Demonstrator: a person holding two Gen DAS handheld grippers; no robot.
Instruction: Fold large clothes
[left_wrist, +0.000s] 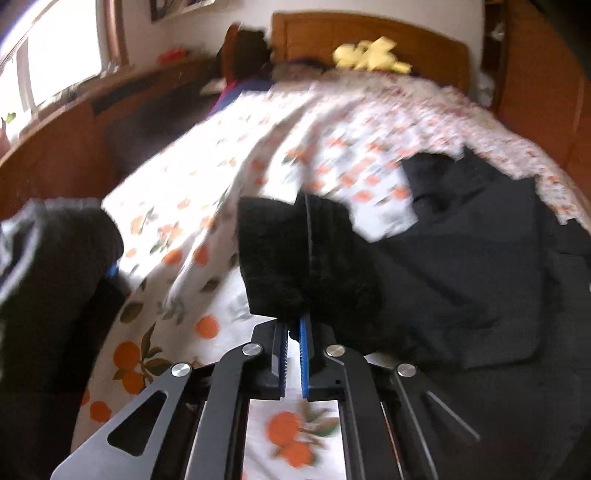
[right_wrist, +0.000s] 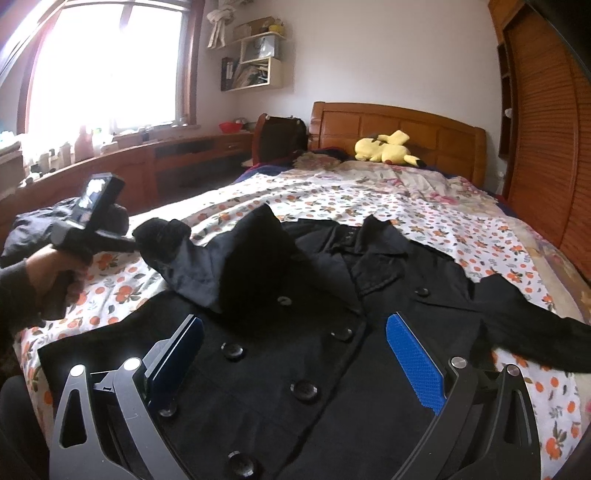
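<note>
A black double-breasted coat (right_wrist: 317, 332) lies face up on the bed, buttons showing, its right sleeve (right_wrist: 535, 325) stretched out flat. My left gripper (left_wrist: 295, 325) is shut on the cuff of the coat's left sleeve (left_wrist: 306, 254), which covers the fingertips. In the right wrist view that left gripper (right_wrist: 135, 242), held by a hand, lifts the sleeve (right_wrist: 192, 266) off the sheet toward the left. My right gripper (right_wrist: 295, 350) hovers over the coat's front, open, with nothing between its blue pads (right_wrist: 413, 362).
The bed sheet (right_wrist: 369, 199) is white with an orange-fruit print. A yellow plush toy (right_wrist: 388, 147) lies by the wooden headboard (right_wrist: 399, 122). Another dark garment (right_wrist: 37, 221) is heaped at the bed's left edge. A wooden wardrobe (right_wrist: 546, 129) stands on the right, a low cabinet (right_wrist: 166, 155) under the window.
</note>
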